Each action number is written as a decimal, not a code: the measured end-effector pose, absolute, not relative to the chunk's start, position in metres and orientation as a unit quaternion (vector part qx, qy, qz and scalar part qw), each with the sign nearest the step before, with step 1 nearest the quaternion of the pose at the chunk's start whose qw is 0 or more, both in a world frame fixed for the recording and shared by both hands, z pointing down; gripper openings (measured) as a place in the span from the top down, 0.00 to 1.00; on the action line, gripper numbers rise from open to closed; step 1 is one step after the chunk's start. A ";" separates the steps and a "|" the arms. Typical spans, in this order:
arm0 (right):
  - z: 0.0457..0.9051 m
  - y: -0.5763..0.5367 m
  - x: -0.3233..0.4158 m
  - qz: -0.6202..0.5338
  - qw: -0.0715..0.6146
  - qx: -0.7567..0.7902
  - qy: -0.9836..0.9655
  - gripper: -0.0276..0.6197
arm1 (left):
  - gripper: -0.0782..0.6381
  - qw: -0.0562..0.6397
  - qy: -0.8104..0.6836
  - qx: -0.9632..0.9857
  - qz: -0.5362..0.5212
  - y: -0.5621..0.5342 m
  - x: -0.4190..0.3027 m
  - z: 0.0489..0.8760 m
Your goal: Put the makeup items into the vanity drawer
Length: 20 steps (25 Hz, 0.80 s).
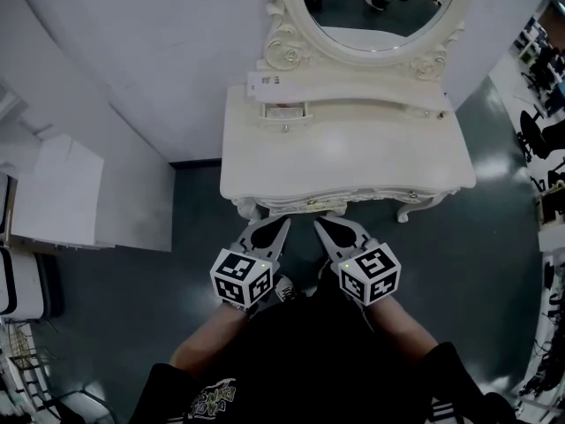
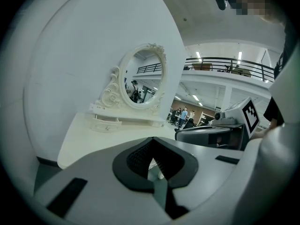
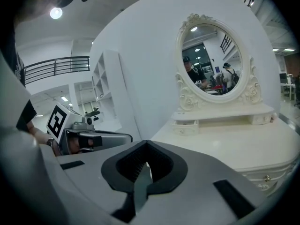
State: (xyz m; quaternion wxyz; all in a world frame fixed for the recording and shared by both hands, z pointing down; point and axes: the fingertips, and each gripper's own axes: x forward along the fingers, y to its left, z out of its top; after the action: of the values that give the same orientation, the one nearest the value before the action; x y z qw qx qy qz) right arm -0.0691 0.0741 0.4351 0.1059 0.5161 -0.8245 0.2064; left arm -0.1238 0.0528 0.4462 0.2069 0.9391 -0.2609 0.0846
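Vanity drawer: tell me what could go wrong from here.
The small drawer on the back shelf appears pulled out; a sweeping gripper could knock it. The left gripper and right gripper hang close together, jaws shut, near the front edge of the vanity; they might bump it or each other. No makeup items show on the top, so there may be nothing to grasp.

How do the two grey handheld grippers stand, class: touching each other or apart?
Apart. Head view shows dark floor between the left gripper and the right gripper.
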 end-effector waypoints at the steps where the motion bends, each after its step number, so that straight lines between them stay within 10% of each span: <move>1: 0.435 0.074 -0.070 0.206 0.106 0.515 -0.825 0.91 | 0.89 0.207 -0.261 0.939 0.084 0.053 -0.124 0.446; 20: 0.433 0.087 -0.067 0.208 0.098 0.519 -0.823 0.91 | 0.89 0.201 -0.254 0.942 0.087 0.064 -0.117 0.443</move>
State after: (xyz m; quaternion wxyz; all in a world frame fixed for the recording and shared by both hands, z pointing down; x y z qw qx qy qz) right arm -0.0668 0.0866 0.4335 0.0977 0.5192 -0.8233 0.2076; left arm -0.1171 0.0641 0.4426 0.2006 0.9422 -0.2538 0.0866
